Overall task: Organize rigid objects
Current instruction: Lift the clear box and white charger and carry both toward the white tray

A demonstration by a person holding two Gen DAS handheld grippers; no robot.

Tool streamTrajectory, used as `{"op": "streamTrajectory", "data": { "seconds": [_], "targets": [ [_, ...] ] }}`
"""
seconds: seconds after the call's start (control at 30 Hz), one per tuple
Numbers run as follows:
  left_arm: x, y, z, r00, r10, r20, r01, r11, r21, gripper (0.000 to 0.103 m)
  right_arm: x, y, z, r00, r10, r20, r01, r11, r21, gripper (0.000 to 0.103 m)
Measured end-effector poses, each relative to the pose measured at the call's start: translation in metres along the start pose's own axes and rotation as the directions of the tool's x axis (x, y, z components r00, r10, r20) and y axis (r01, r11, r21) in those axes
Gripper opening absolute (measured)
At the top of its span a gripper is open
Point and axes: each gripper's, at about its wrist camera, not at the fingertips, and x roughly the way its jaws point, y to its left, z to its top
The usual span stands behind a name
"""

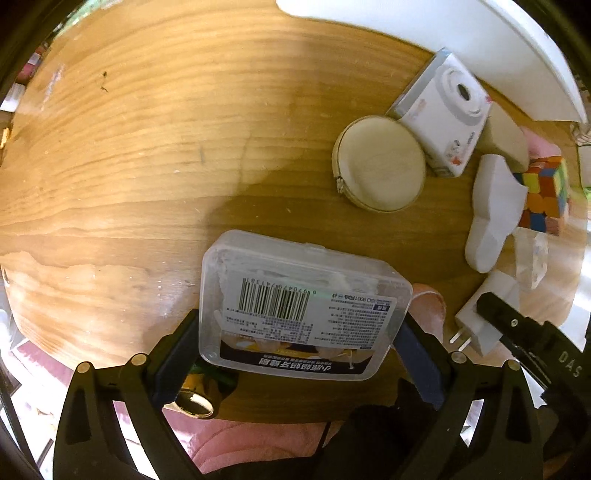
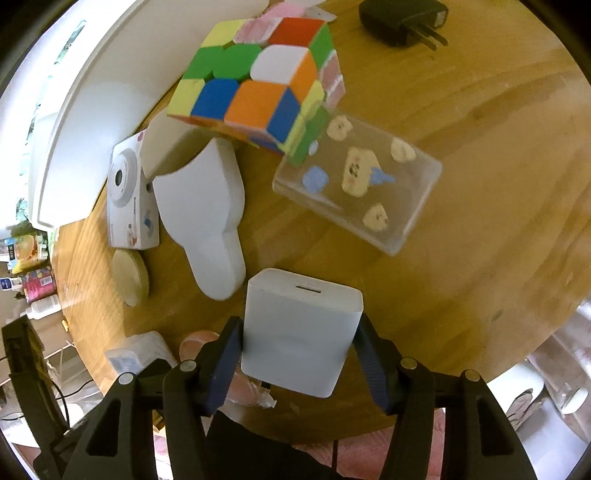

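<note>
My left gripper [image 1: 295,343] is shut on a clear plastic floss box [image 1: 299,299] with a barcode label, held over the wooden table [image 1: 129,147]. My right gripper [image 2: 299,354] is shut on a white charger block [image 2: 301,332]; it also shows in the left wrist view [image 1: 484,314], with plug prongs sticking out. Beyond the charger lie a white moulded piece [image 2: 207,218], a colourful puzzle cube [image 2: 258,81] and a clear sticker-covered box [image 2: 362,184].
A round beige case [image 1: 380,162], a white camera box [image 1: 447,114] and a beige wedge [image 1: 506,136] lie at the right of the left wrist view. A white tray [image 2: 85,122] stands at the back. A black plug adapter [image 2: 402,18] lies far right.
</note>
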Motion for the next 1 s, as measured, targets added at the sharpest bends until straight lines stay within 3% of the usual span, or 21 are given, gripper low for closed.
{"op": "streamTrajectory", "data": {
  "seconds": [0.17, 0.3, 0.43, 0.6, 0.73, 1.0],
  "targets": [
    [-0.020, -0.009, -0.015, 0.997, 0.004, 0.078, -0.007, 1.000, 0.029, 0.098, -0.003, 0.005, -0.019, 0.999, 0.016, 0.049, -0.015, 1.000, -0.018, 0.060],
    [-0.044, -0.018, -0.030, 0.983, 0.001, 0.184, -0.015, 0.997, 0.075, 0.098, -0.012, 0.012, -0.032, 0.994, 0.027, 0.107, -0.023, 0.999, -0.043, 0.060],
    [-0.074, -0.029, -0.043, 0.952, -0.019, 0.307, -0.019, 0.993, 0.120, 0.098, -0.026, 0.017, -0.044, 0.984, 0.054, 0.170, -0.042, 0.997, -0.072, 0.060],
    [-0.112, -0.039, -0.056, 0.890, -0.051, 0.454, -0.032, 0.984, 0.173, 0.098, -0.058, 0.018, -0.056, 0.959, 0.077, 0.273, -0.044, 0.991, -0.125, 0.060],
    [-0.137, -0.040, -0.054, 0.846, -0.064, 0.529, -0.045, 0.981, 0.190, 0.098, -0.085, 0.018, -0.063, 0.922, 0.115, 0.369, -0.047, 0.981, -0.188, 0.060],
    [-0.168, -0.037, -0.049, 0.768, -0.056, 0.638, -0.074, 0.982, 0.174, 0.098, -0.132, 0.038, -0.075, 0.800, 0.188, 0.569, 0.000, 0.949, -0.314, 0.060]
  ]
}}
